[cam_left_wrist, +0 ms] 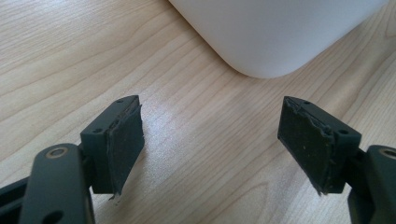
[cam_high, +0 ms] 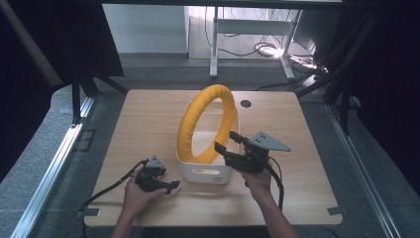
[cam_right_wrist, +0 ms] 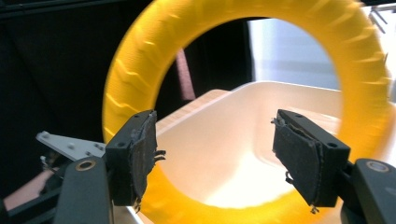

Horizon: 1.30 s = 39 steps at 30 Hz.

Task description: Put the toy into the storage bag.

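- Two grippers out, both with jaws spread wide and pinching nothing.
- Large yellow ribbed foam ring [cam_high: 207, 124] standing upright in the white rounded plastic bin [cam_high: 205, 171], leaning on its far rim, top well above the walls.
- Right gripper [cam_high: 229, 144] just beside the ring's lower right arc, jaws either side of it but apart from it.
- Left gripper [cam_high: 171, 186] low on the pale wooden bench [cam_high: 143, 119], left of the bin's near corner, idle.
- Judged early: ring not yet gripped, lift out of the bin left to do.
- Plenty of bare bench left and right of the bin; near edge close to the hands.
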{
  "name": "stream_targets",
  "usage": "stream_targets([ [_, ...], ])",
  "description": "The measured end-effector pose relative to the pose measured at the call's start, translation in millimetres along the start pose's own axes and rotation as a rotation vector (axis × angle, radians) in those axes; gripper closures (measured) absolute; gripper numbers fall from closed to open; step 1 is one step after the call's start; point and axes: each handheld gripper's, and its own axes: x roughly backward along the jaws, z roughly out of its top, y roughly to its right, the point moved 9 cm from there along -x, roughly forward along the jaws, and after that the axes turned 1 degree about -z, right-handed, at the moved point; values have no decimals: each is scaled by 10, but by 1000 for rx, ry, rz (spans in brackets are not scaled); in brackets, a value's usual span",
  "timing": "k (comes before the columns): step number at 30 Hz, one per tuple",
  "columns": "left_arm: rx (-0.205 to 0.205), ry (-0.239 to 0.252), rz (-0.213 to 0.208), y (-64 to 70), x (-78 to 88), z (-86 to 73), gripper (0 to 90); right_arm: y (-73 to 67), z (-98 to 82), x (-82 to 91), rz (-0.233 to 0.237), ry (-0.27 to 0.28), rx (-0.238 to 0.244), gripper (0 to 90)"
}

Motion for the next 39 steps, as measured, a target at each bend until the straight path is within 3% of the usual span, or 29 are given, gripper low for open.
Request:
stream_targets([
  [11, 0, -3, 11, 5, -3, -20, 228, 572, -193, 388, -95, -3, 49, 343],
  [20, -3, -5, 15, -5, -4, -21, 228, 1000, -536, 574, -152, -59, 10, 349],
  [27, -4, 0, 16, -6, 11, -14, 228, 1114, -642, 600, -179, -70, 7, 351],
  [39, -2, 4, 16, -10, 12, -7, 229, 1128, -684, 615, -183, -70, 31, 353],
])
